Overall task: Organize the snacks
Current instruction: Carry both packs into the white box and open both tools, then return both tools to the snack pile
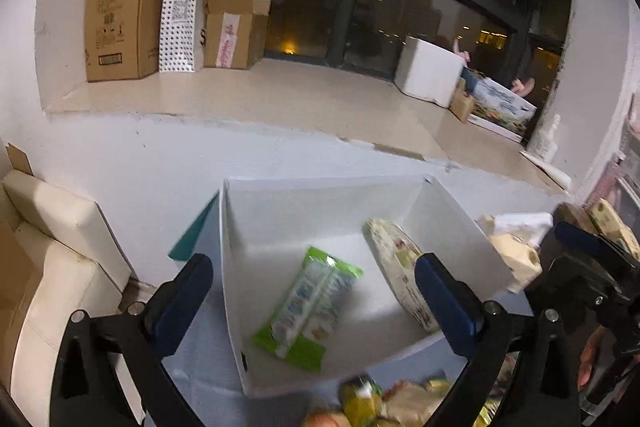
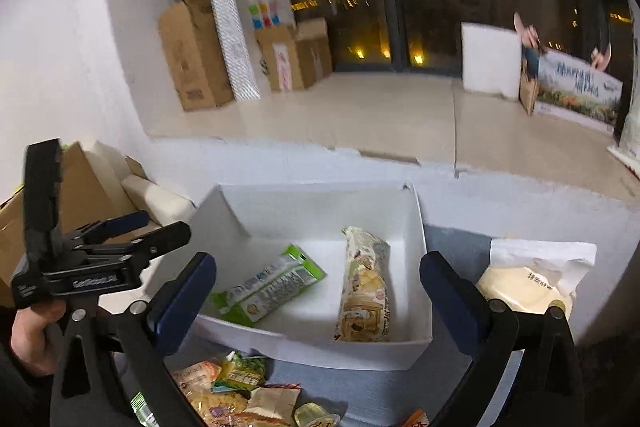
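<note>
A white open box (image 1: 280, 211) (image 2: 320, 203) stands on a blue-grey cloth. Inside lie a green snack packet (image 1: 308, 307) (image 2: 268, 285) and a beige printed snack roll (image 1: 400, 267) (image 2: 364, 291). My left gripper (image 1: 316, 303) hovers open and empty over the box's near side; it also shows in the right wrist view (image 2: 120, 227). My right gripper (image 2: 318, 303) is open and empty above the box's front edge; it also shows in the left wrist view (image 1: 592, 259). A pile of loose snacks (image 2: 236, 391) (image 1: 384, 403) lies in front of the box.
A cream bag (image 2: 532, 283) (image 1: 516, 259) lies right of the box. A raised tiled ledge (image 1: 260, 95) behind holds cardboard boxes (image 1: 120, 11) and a white box (image 1: 432, 71). A cream cushioned seat (image 1: 52, 259) stands at left.
</note>
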Action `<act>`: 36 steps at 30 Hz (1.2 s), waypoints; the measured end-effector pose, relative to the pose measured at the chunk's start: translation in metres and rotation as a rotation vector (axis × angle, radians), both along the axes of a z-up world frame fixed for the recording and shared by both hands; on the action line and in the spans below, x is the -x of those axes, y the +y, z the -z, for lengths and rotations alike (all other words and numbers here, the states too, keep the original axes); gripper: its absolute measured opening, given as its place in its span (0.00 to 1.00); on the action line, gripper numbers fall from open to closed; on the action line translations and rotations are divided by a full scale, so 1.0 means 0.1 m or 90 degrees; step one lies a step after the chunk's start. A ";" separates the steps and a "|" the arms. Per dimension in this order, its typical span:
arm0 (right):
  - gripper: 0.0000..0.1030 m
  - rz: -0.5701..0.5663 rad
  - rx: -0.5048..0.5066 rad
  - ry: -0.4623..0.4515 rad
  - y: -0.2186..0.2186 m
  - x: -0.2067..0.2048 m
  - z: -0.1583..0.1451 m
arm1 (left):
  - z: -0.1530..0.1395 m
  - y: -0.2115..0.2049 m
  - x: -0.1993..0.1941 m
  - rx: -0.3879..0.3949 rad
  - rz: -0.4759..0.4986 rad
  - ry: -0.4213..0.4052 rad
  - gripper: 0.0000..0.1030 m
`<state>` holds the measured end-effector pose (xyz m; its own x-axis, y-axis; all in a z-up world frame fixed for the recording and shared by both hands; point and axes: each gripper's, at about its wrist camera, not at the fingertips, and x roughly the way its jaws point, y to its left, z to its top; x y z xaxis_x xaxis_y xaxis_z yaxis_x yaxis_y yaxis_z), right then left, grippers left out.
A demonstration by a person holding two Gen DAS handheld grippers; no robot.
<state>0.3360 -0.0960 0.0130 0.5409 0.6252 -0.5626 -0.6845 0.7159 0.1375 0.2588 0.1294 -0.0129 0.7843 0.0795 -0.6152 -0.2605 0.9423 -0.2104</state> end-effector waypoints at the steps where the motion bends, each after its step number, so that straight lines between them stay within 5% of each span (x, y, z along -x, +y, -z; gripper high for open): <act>1: 1.00 0.001 -0.001 0.000 -0.05 0.09 -0.01 | -0.01 -0.03 0.05 0.005 0.010 0.007 1.00; 6: 1.00 -0.015 -0.051 0.030 -0.37 0.47 0.01 | -0.08 -0.23 0.41 0.030 0.066 -0.028 1.00; 10: 1.00 0.003 -0.074 0.018 -0.68 0.82 0.05 | -0.18 -0.49 0.76 -0.032 0.057 -0.038 1.00; 15: 1.00 0.039 -0.061 0.015 -1.08 1.30 0.23 | -0.13 -0.68 1.15 0.021 0.084 -0.037 1.00; 23: 1.00 0.124 0.017 0.006 -1.63 2.01 0.74 | 0.03 -0.99 1.75 0.012 0.113 -0.066 1.00; 33: 1.00 0.204 0.051 0.050 -2.23 1.90 1.10 | 0.28 -0.98 2.02 0.084 0.156 -0.014 1.00; 36: 1.00 0.179 0.081 0.041 -2.14 1.72 1.10 | 0.28 -1.03 2.03 0.047 0.151 -0.011 1.00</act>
